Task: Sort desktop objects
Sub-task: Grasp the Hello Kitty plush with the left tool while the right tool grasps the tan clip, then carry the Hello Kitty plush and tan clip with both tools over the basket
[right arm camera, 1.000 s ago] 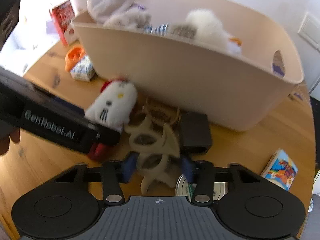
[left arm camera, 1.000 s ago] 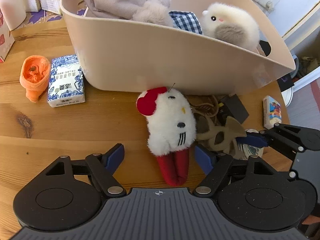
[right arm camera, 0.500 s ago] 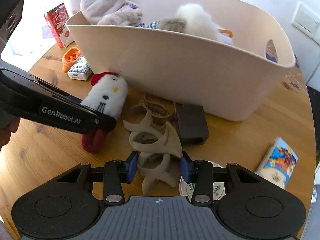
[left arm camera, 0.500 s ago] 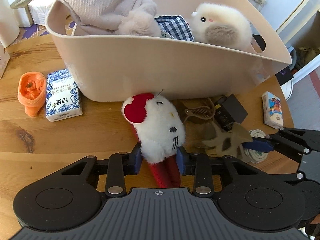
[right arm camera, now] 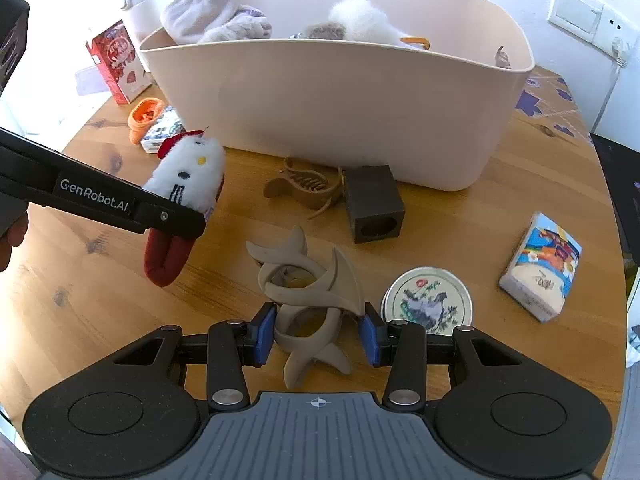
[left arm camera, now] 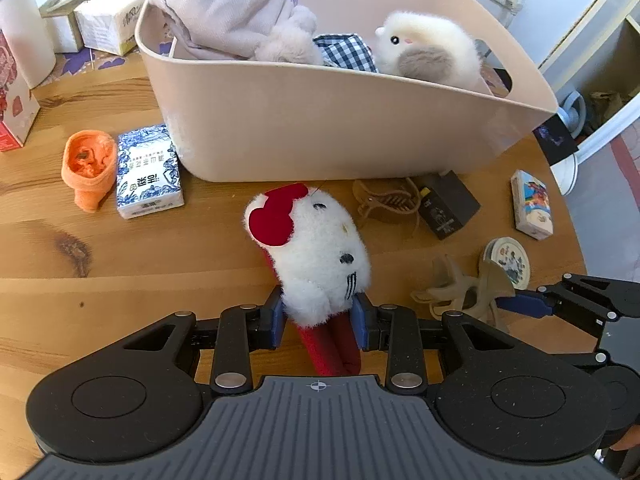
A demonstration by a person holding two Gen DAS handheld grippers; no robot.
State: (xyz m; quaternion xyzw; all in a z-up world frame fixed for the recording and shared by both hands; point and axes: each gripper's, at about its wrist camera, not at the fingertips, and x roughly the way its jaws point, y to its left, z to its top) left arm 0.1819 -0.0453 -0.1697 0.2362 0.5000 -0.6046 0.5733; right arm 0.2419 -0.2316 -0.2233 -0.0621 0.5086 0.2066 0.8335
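A white plush cat [left arm camera: 320, 252] with a red bow and red legs is pinched at its lower body by my left gripper [left arm camera: 319, 320], which is shut on it. In the right wrist view the plush cat [right arm camera: 188, 176] hangs from the left gripper [right arm camera: 172, 220] just above the wooden table. My right gripper [right arm camera: 318, 336] is shut on a beige hair claw clip [right arm camera: 308, 280]. The same clip [left arm camera: 460, 292] shows at the right of the left wrist view. Behind both stands a large beige bin [left arm camera: 320, 120] with soft toys and cloth inside.
On the table [left arm camera: 120, 264] lie an orange sock-like piece [left arm camera: 88, 160], a blue-and-white tissue pack [left arm camera: 148, 172], a brown hair claw [left arm camera: 384, 200], a black block [left arm camera: 448, 208], a round printed tin lid [right arm camera: 426, 300] and a colourful pack [right arm camera: 540, 264]. A red carton [right arm camera: 116, 60] stands at the far left.
My left gripper's jaws closed on the plush cat, and its head has tipped up off the table. My right gripper kept hold of the claw clip and drew it slightly back from the bin.
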